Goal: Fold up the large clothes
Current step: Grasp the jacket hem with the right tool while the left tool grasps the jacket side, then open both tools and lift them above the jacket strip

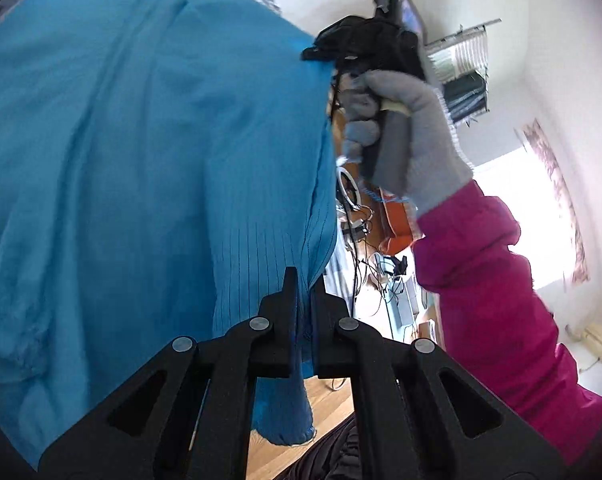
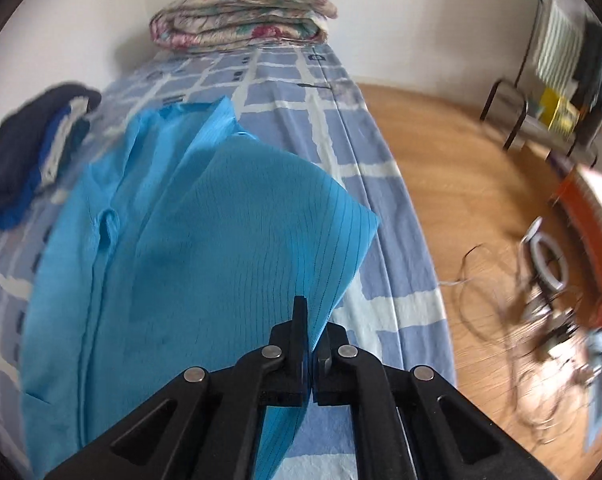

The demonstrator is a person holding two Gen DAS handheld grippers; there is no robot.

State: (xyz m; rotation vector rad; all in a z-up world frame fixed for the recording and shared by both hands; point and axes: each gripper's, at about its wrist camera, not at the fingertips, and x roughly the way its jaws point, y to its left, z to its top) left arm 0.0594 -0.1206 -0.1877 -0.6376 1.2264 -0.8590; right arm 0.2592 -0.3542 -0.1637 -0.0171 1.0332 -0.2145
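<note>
Fold is at an early stage — the blue garment is picked up at two points but no finished fold is visible. Most of it lies spread on the bed, lengthwise, collar end toward the folded floral quilt at the bed's far end; one pinstriped corner or panel is lifted off the bed and doubled back over the body of the garment.

Left claw: pressed together, pinching a blue edge that hangs down past the fingers. Right claw: pressed together as well, blue cloth caught between the pads, the lifted panel fanning away from it. In the left wrist view the right claw's body shows beside the garment's upper edge, held by a gloved hand with a magenta sleeve.

Left to do, by my judgement: lay the raised panel flat, bring in the other side, then fold lengthwise. A dark pile of clothes sits on the bed beside the garment, at the wall side — possibly already folded, unclear.

Hard to read: sleeves cannot be located; the garment's near hem is cut off by the claw bodies; the floor clutter of cables is motion-blurred.
</note>
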